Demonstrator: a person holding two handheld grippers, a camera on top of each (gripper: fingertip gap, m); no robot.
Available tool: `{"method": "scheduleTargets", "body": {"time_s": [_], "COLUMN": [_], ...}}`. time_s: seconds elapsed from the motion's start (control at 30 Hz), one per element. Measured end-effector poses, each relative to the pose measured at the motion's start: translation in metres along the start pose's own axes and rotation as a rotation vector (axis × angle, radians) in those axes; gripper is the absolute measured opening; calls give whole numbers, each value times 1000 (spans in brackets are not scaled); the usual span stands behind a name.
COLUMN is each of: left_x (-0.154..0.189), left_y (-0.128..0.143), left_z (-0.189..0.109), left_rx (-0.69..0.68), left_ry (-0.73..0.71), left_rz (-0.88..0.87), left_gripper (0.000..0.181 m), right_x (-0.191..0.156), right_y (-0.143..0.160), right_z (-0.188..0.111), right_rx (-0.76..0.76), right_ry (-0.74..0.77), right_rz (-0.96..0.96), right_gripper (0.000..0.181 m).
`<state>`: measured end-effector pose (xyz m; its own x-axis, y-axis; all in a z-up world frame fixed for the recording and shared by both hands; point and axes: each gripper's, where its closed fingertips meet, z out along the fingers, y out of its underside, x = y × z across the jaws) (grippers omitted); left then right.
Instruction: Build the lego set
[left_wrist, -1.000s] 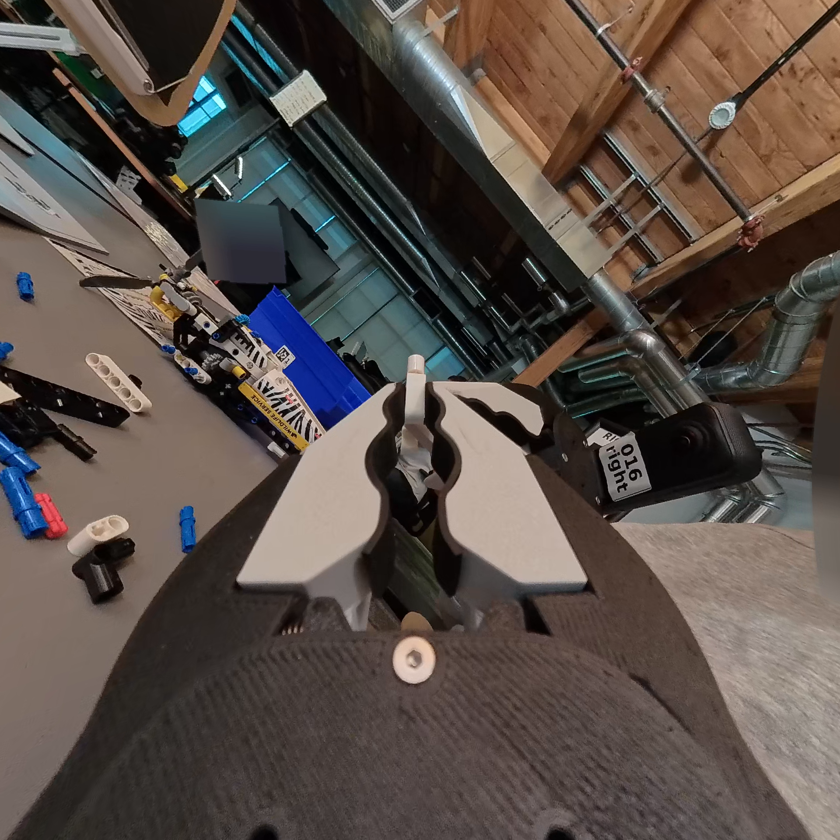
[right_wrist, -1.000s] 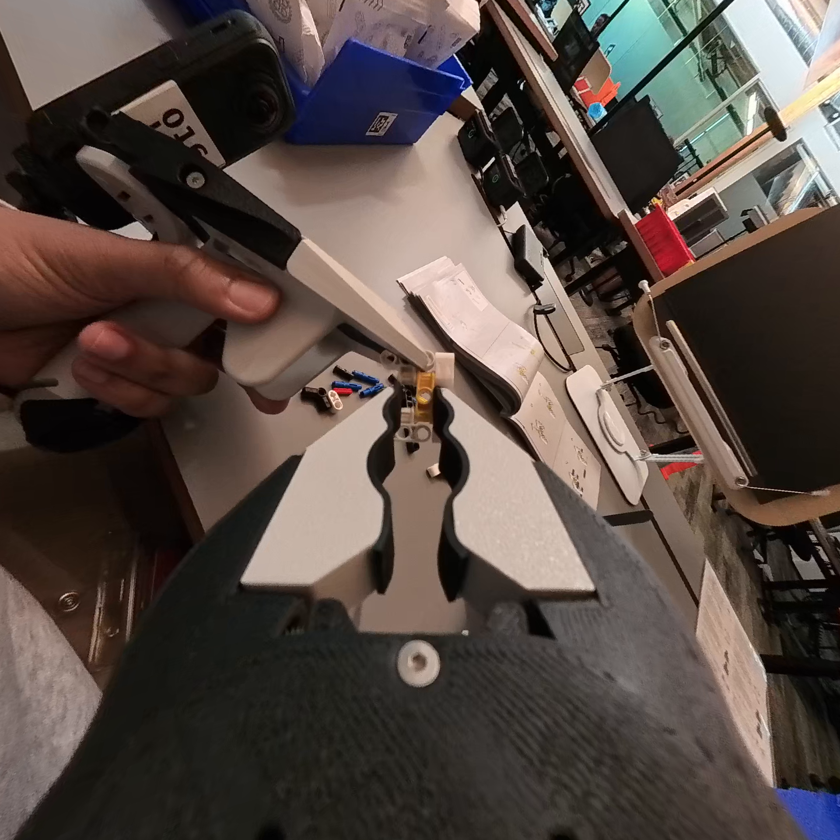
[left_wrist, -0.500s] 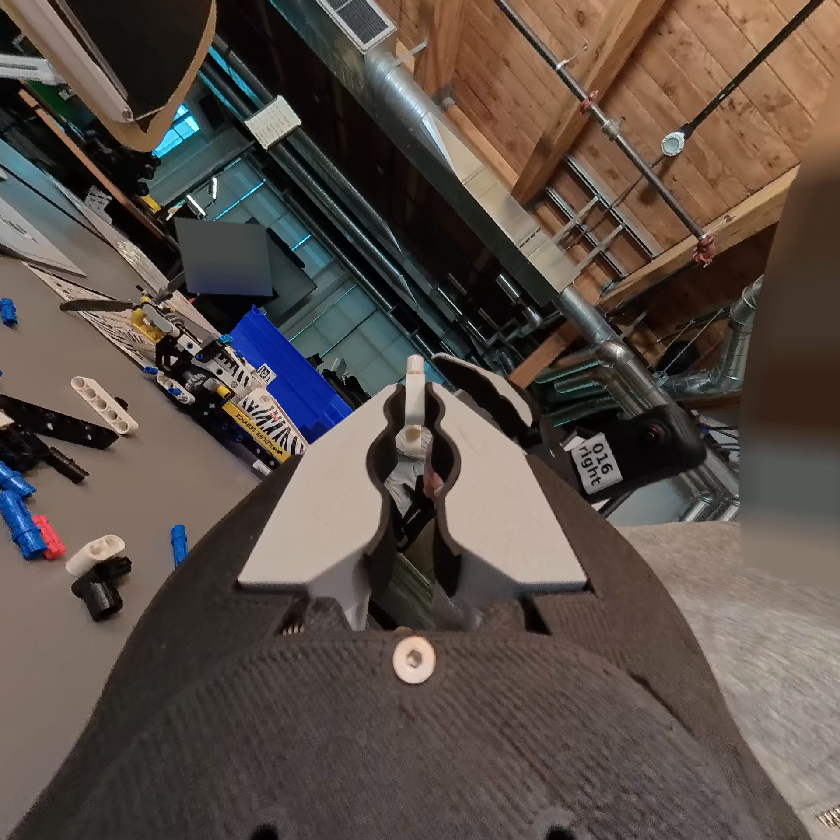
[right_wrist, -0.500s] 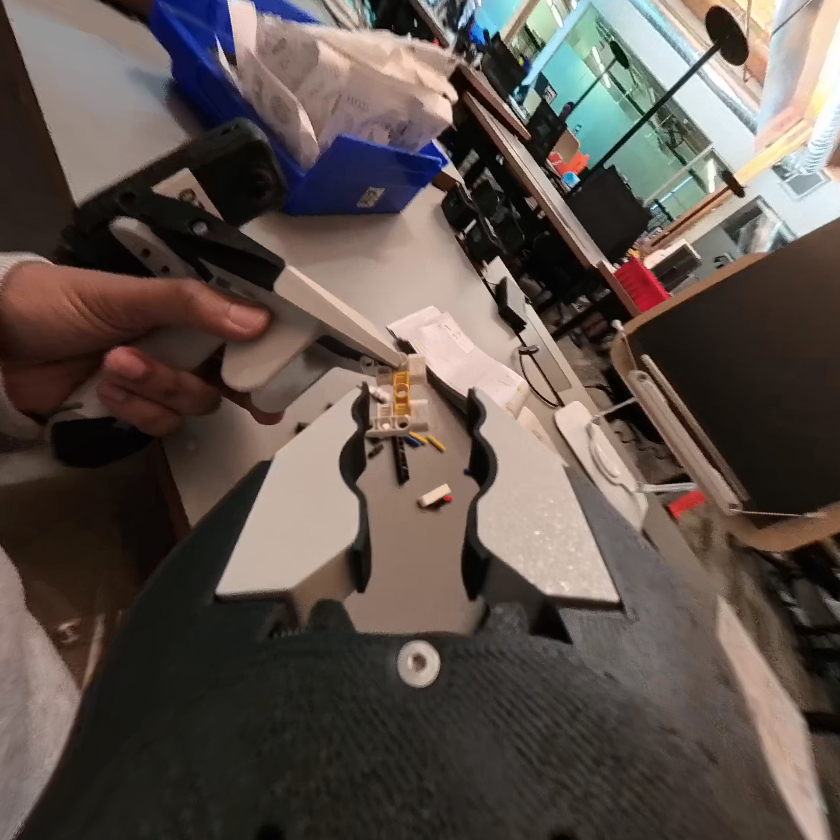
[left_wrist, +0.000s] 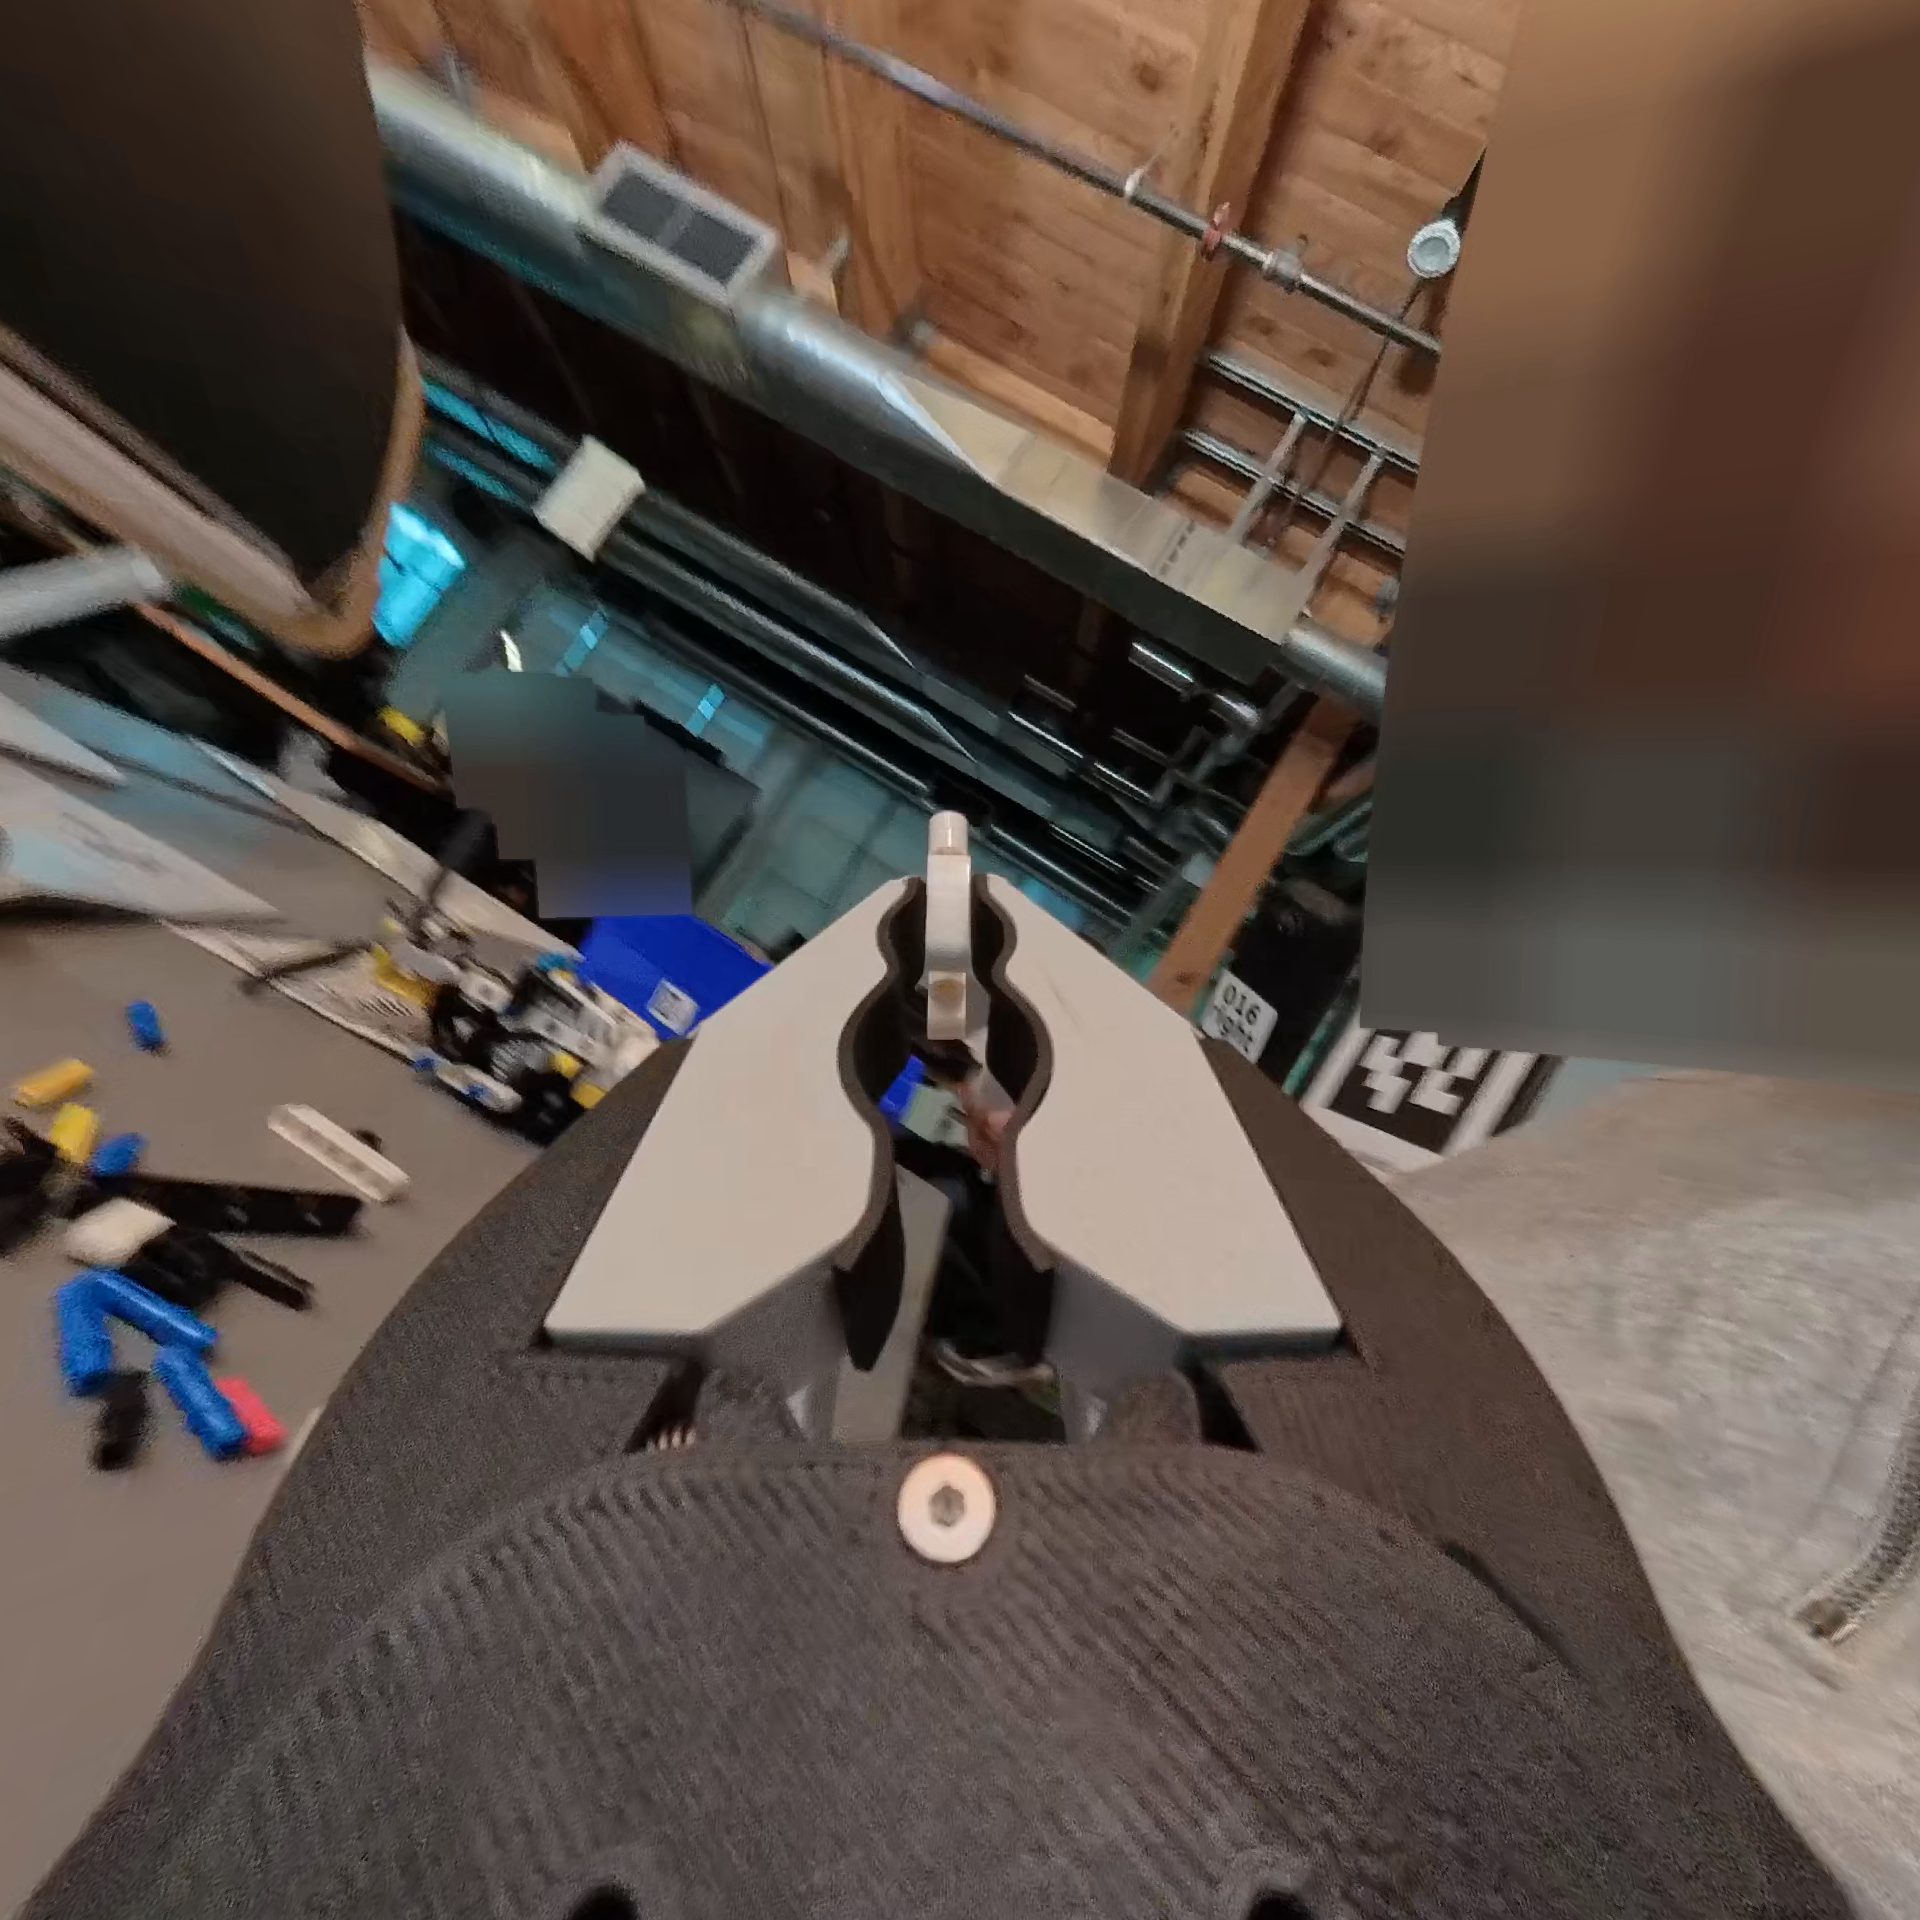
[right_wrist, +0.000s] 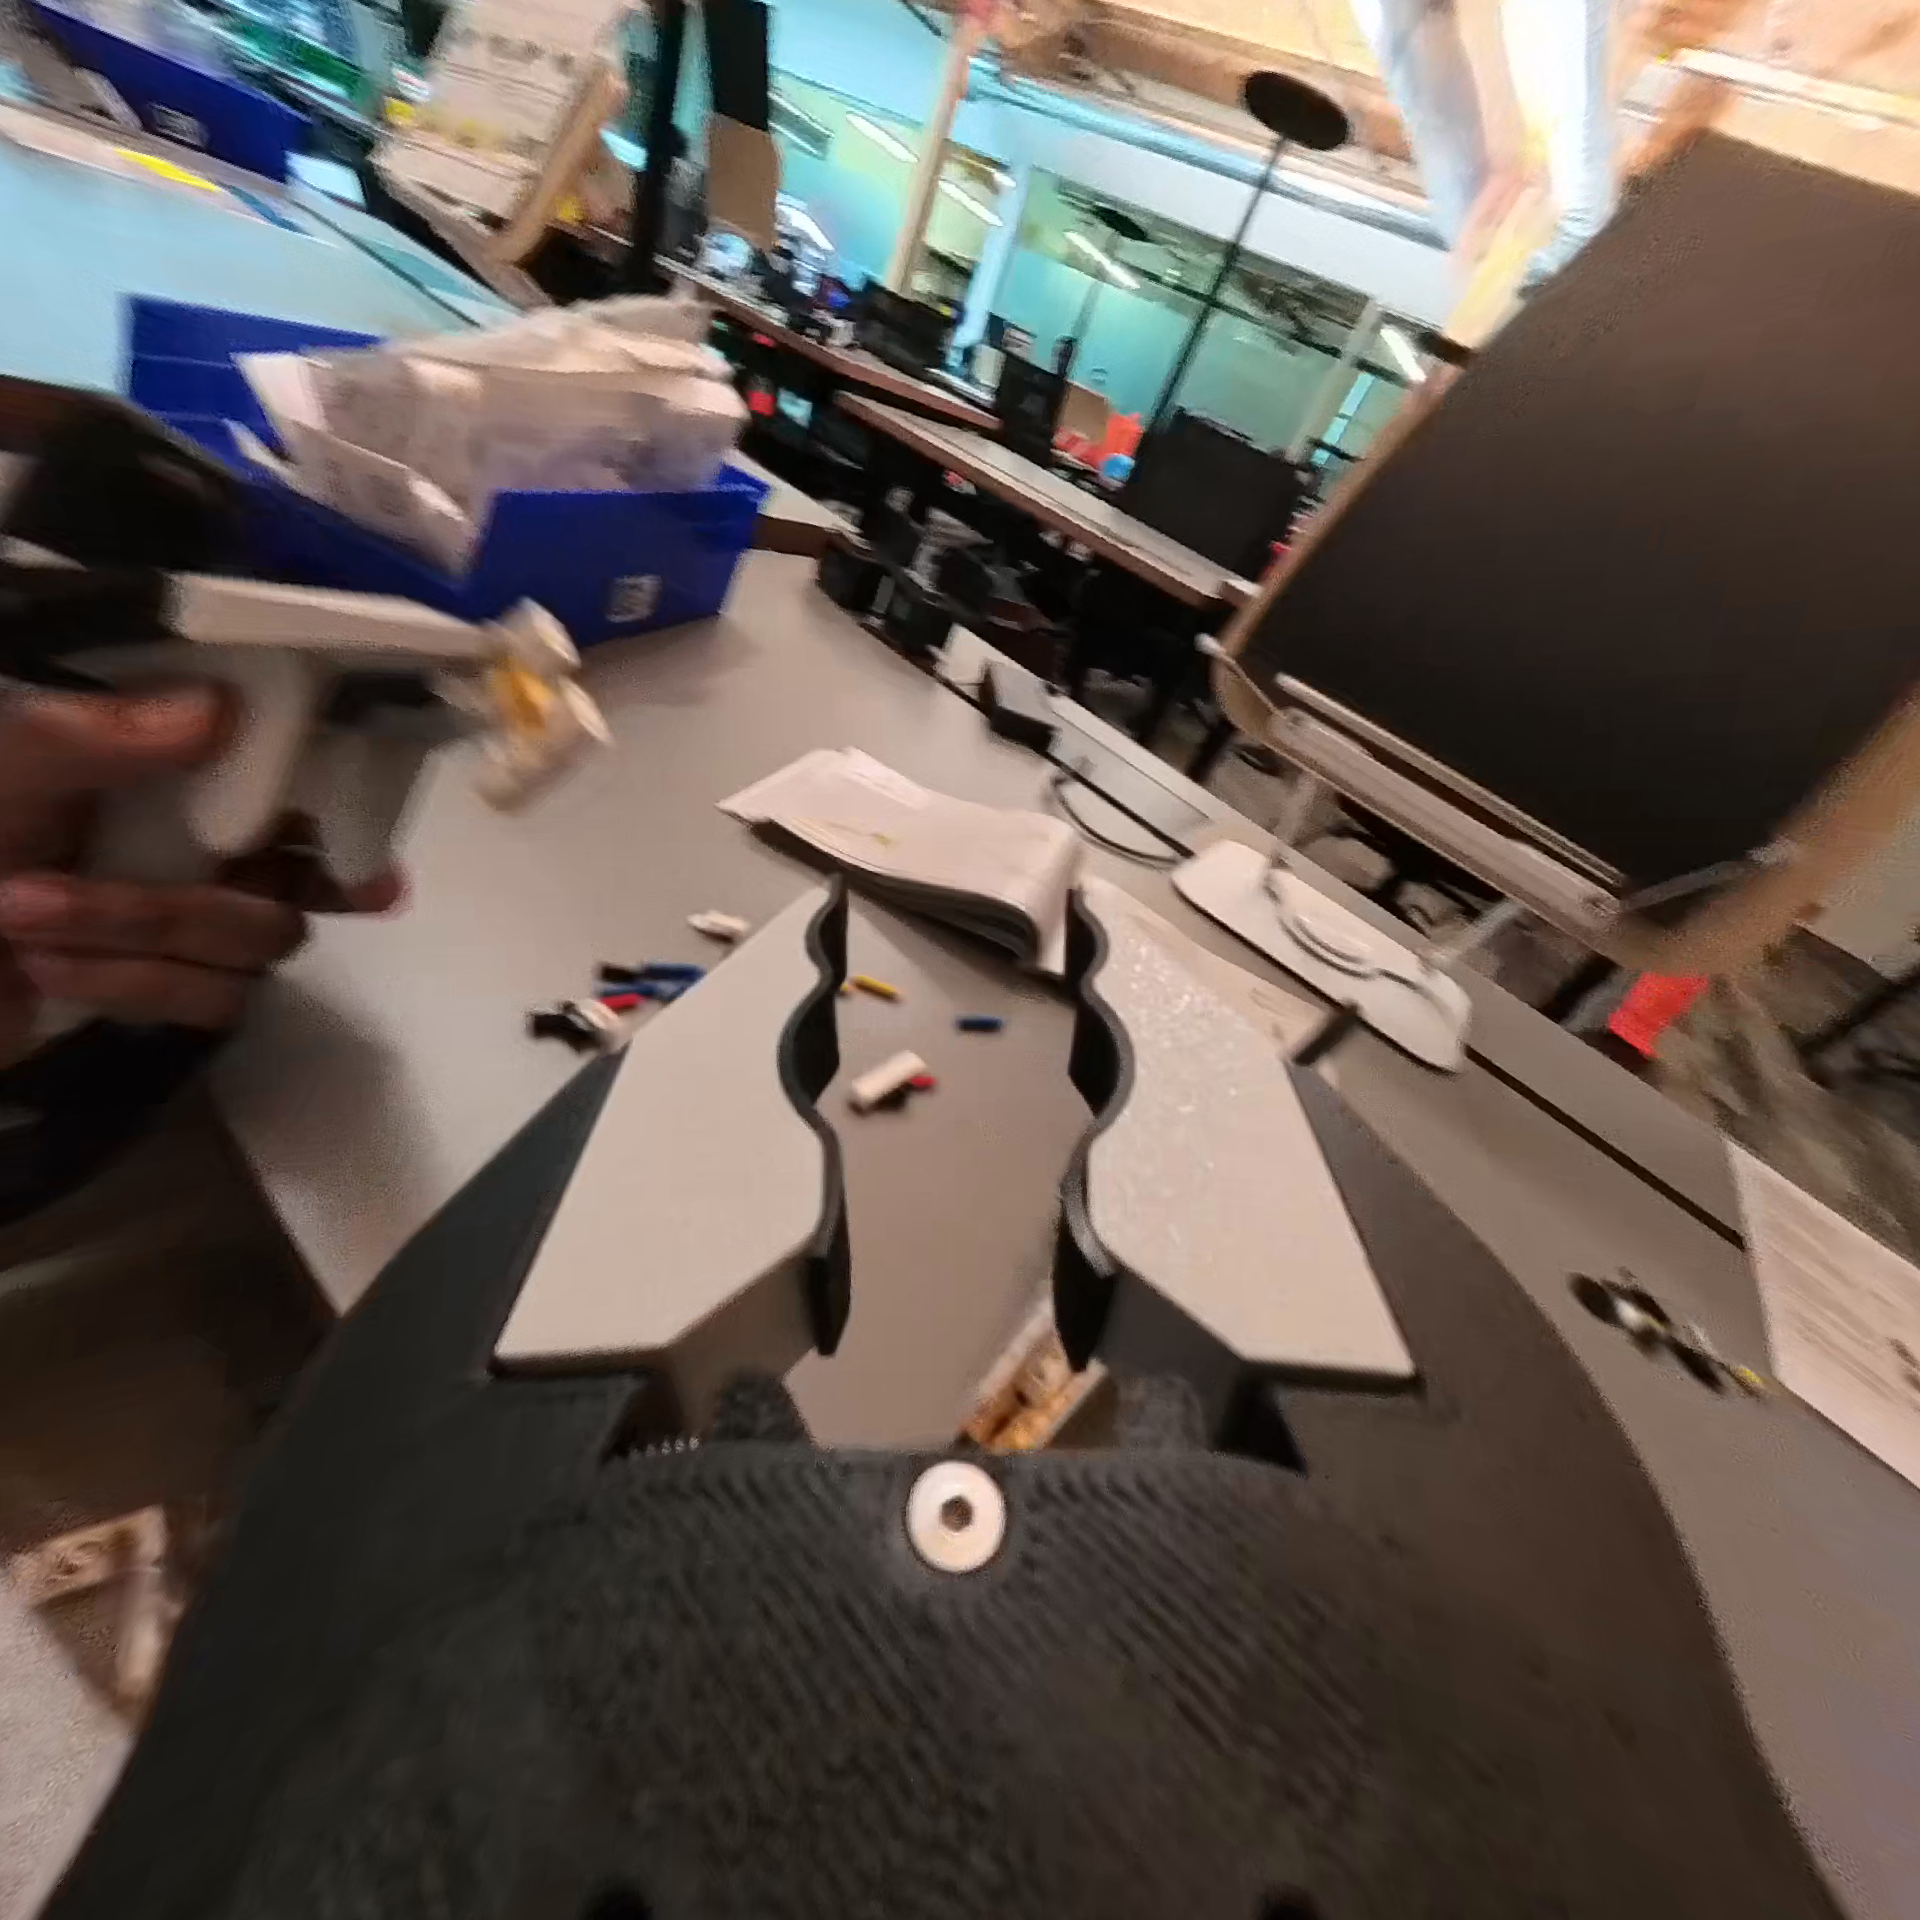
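My left gripper is shut on a small white lego assembly and holds it in the air. The right wrist view shows that gripper at the left, in a hand, with the white and yellow assembly at its tip, blurred. My right gripper is open and empty above the grey table, well to the right of the assembly. A partly built lego vehicle stands on the table. Loose blue, black, white, red and yellow pieces lie at the left, and more lie under my right gripper.
An open instruction booklet lies beyond the right fingers. A blue bin with paper bags stands at the back left. A white monitor foot and a black panel are at the right. A grey sleeve is at my right. Left tips to right tips: about 12 cm. The partly built lego vehicle is closer to my right gripper, around 15 cm from its tips; the left tips are 25 cm off.
My right gripper has opened, let go of the white and yellow assembly and drawn away to the right. My left gripper keeps the assembly and has swung with it.
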<state>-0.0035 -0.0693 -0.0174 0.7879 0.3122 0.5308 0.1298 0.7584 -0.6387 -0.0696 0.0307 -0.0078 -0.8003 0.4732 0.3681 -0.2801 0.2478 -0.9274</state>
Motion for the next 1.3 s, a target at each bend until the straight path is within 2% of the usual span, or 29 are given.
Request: {"method": "scheduleTargets", "body": {"time_s": [0.03, 0.2, 0.37, 0.47, 0.53, 0.67, 0.87, 1.0, 1.2, 1.3], "left_x": [0, -3, -15, -22, -40, -54, -56, -48, -46, -45], "left_y": [-5, -4, 11, 22, 33, 35, 44, 47, 61, 63], "left_z": [-2, 3, 37, 64, 80, 96, 91, 91, 95, 96], "left_rx": [33, 29, -34, -86, -152, -174, -163, -156, -226, -236], "left_ry": [-21, -54, -55, -50, -121, -155, -122, -72, -59, -52], "left_rz": [55, 162, 181, 174, 147, 149, 196, 191, 207, 202], "left_gripper": [6, 6, 6, 6, 6, 6, 6, 6, 6, 6], "right_x": [12, 53, 79, 81, 76, 77, 91, 93, 100, 105], "right_y": [9, 48, 72, 79, 85, 87, 90, 90, 77, 73], "right_z": [-5, -33, -50, -52, -50, -50, -45, -37, -40, -46], "right_rx": [-13, -1, 68, 97, 85, 78, 90, 91, 221, 277], "right_ry": [30, 80, 91, 81, 79, 113, 82, 73, 116, 121], "right_rz": [5, 155, 311, 312, 262, 124, 247, 227, 195, 225], "right_gripper": [40, 40, 38, 37, 36, 31, 33, 33, 16, 14]}}
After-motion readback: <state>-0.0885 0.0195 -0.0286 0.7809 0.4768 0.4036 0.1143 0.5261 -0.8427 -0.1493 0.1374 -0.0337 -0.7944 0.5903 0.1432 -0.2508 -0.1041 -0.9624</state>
